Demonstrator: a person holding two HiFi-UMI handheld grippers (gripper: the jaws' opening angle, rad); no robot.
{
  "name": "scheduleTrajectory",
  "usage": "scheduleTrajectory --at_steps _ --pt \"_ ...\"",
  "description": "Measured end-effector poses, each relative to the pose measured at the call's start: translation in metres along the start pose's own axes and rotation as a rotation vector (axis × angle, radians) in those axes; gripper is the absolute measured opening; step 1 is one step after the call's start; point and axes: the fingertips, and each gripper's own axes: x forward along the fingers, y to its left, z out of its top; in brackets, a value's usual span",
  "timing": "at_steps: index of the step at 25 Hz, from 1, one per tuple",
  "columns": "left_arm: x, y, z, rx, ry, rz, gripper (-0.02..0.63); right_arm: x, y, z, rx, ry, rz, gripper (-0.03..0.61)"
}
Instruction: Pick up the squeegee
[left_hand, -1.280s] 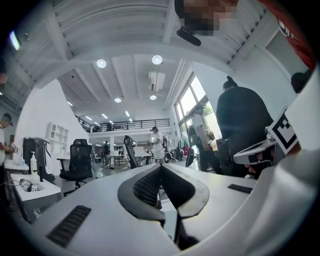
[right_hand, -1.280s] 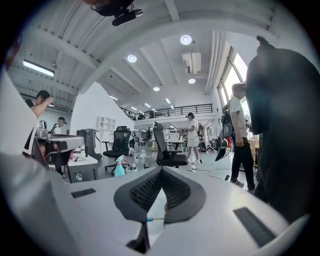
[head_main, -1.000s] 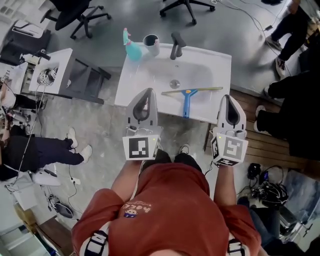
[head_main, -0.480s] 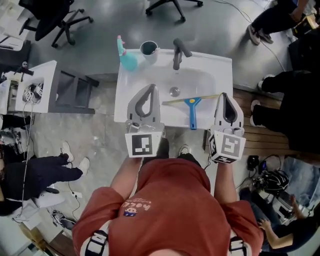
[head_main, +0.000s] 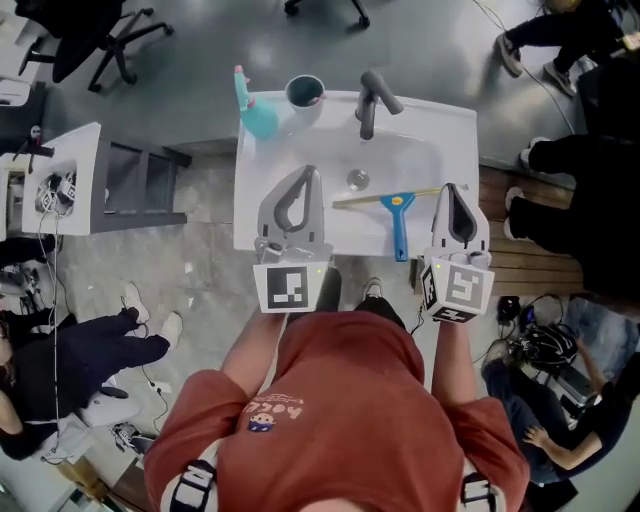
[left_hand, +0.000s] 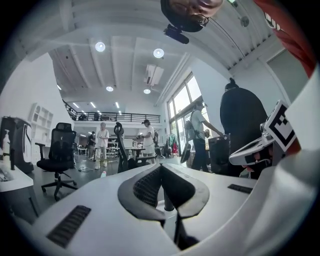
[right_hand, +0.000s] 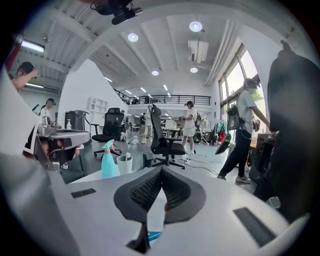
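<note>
Hiding behind right tongs (right_hand: 161, 170), the squeegee (right_hand: 154, 236) barely shows.

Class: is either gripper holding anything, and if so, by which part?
Nothing is held. The left gripper and the right gripper are both shut and empty; the squeegee lies in the sink.

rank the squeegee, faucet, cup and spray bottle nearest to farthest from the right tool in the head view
From the right tool:
1. squeegee, just left of its tip
2. faucet, farther back, centre
3. cup, left of the faucet
4. spray bottle, leftmost
</note>
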Motion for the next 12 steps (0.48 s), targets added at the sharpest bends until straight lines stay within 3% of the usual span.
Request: scheduleTrajectory --at_steps 8,12 --pt "0.006 0.000 -0.041 -0.057 0.052 -0.041 0.017 0.021 0.012 -0.058 0.010 0.132 0.014 0.025" --pt "0.009 -0.007 -0.058 -0.039 0.082 -0.084 0.017 0.030 0.021 -0.082 0.024 0.180 0.044 0.040"
